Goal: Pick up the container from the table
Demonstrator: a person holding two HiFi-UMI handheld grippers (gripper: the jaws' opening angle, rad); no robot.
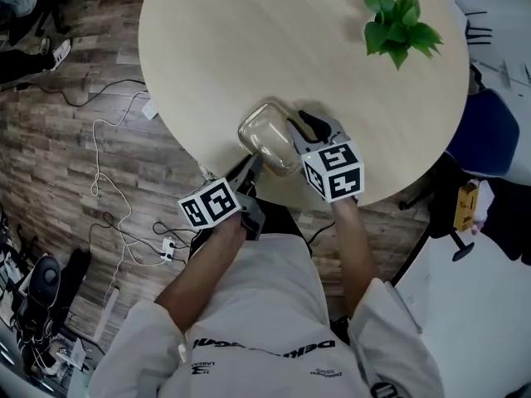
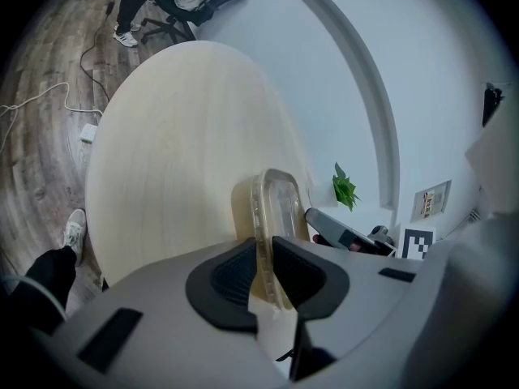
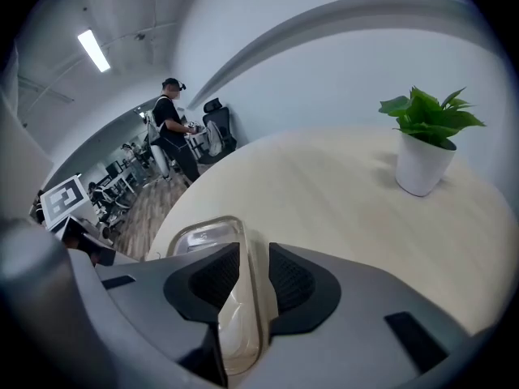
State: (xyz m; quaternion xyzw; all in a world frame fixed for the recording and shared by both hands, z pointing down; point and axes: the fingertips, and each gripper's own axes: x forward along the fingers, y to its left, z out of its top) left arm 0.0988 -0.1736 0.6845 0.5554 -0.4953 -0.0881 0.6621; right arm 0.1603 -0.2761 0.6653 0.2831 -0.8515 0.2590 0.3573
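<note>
Clear plastic container (image 1: 270, 135) at table's near edge

Transparent, shallow and round-cornered, it sits by the near rim of the round wooden table (image 1: 249, 40). The left gripper (image 2: 263, 270) is clamped on one side of its rim. The right gripper (image 3: 253, 278) straddles the opposite side, pads slightly clear of it. Bare tabletop spreads beyond; the plant (image 1: 398, 11) stands well apart.

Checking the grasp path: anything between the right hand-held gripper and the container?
Nothing visible. The clear container has its rim between the open jaws of the right hand-held gripper; the potted plant stands off across the table.
</note>
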